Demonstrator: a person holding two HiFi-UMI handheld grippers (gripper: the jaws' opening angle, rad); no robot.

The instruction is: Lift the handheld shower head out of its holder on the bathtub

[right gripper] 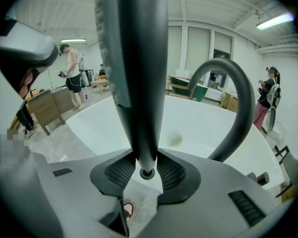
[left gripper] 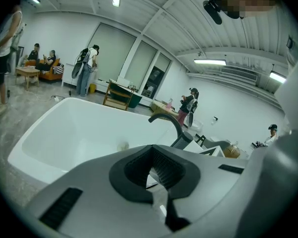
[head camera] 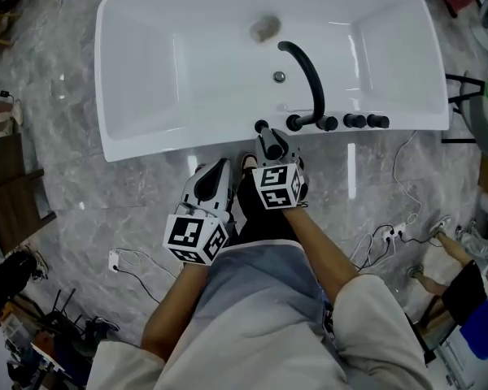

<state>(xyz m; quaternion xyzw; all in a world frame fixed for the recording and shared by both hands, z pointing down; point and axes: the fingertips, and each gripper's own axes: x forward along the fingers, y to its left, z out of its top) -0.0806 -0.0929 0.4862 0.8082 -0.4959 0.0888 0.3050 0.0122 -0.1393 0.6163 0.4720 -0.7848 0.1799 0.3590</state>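
Right tongs [right gripper: 146, 172] pinching shower head [right gripper: 139, 58] by its handle | left tongs [left gripper: 152, 157] pressed together, empty, at right's 8 o'clock | bathtub [head camera: 146, 55] at 12 o'clock

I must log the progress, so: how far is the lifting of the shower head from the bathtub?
Done: the right gripper is shut on the shower head. In hand: its lower end hangs free between the jaws, so it seems out of its holder. Remaining: perhaps only raising it clear of the bathtub rim.
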